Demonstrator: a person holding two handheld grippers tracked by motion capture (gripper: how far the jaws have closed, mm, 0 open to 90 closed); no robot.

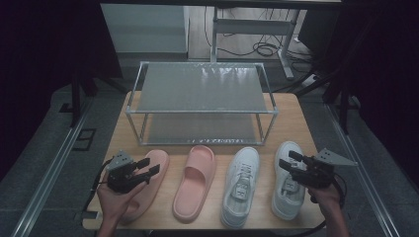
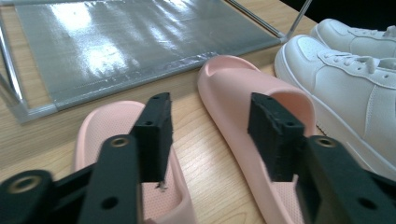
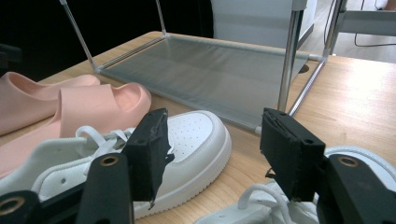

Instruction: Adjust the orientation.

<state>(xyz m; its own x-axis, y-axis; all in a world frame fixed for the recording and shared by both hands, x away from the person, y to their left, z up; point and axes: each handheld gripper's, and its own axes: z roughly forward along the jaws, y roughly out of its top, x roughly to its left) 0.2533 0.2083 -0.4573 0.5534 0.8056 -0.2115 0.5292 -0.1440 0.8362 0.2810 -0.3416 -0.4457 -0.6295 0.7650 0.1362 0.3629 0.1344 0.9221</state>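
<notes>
Wooden tabletop point(image 1: 291, 113) carries four shoes before a two-tier shoe rack point(image 1: 202, 86). Our left gripper point(image 1: 150, 168), jaws wide and empty, straddles the outer pink slide point(image 1: 148, 182) — we centre before closing; right gripper point(image 1: 289, 162) gapes empty over the outer white sneaker point(image 1: 285, 197).

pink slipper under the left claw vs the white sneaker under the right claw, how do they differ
The pink slipper is an open slide with one wide strap and no laces; the white sneaker is a closed, laced shoe. The slipper lies at the left end of the row, the sneaker at the right end. The slipper looks smooth and moulded; the sneaker has stitched panels and a perforated toe. Both lie flat on the wooden table, toes toward the rack, each under an open claw.
</notes>
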